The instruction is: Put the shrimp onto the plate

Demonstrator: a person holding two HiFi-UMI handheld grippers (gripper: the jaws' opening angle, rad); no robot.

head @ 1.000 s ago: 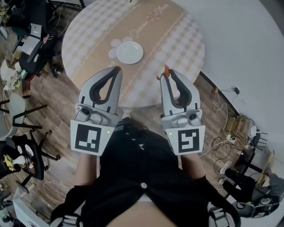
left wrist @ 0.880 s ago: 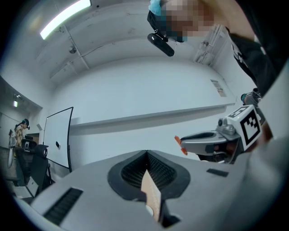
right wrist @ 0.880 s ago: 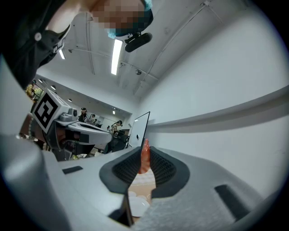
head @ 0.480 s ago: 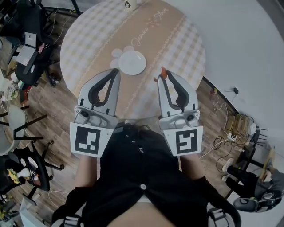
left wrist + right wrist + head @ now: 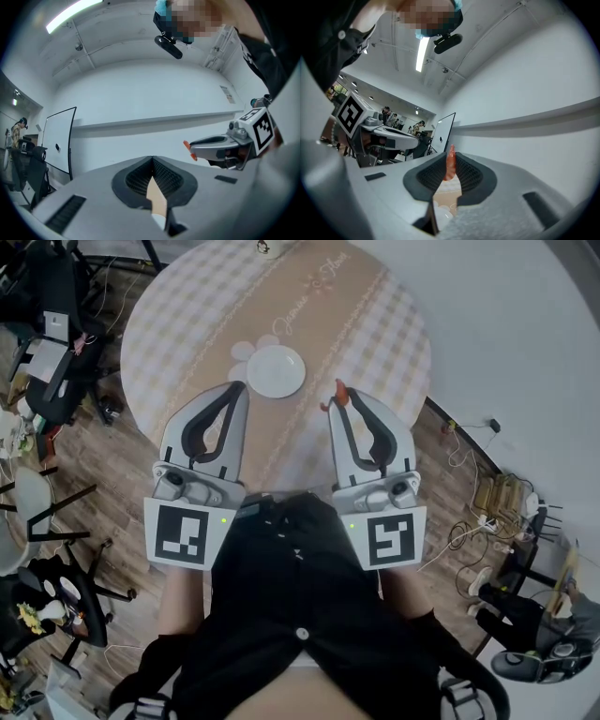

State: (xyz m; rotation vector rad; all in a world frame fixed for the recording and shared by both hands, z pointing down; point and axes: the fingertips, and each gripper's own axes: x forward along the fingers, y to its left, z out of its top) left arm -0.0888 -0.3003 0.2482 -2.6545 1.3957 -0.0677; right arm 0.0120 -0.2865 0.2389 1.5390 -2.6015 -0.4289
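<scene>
An orange shrimp (image 5: 338,397) sticks out of the tips of my right gripper (image 5: 340,405), whose jaws are shut on it, raised near the round table's front edge. In the right gripper view the shrimp (image 5: 450,162) stands pinched between the dark pads. A small white plate (image 5: 275,370) rests on the tan runner of the table (image 5: 187,324), ahead and to the left of the shrimp. My left gripper (image 5: 236,390) is shut with nothing in it, just short of the plate. From the left gripper view I see the right gripper (image 5: 220,145) with the shrimp (image 5: 189,149) at its tip.
A white mug (image 5: 266,247) stands at the table's far edge. Black chairs (image 5: 52,324) and clutter crowd the wooden floor on the left. Cables and boxes (image 5: 506,512) lie on the floor at the right. A person's dark clothing fills the lower middle of the head view.
Both grippers have shifted slightly left and forward in the head view, a little nearer the plate. The right gripper still holds the shrimp; the left stays shut.
</scene>
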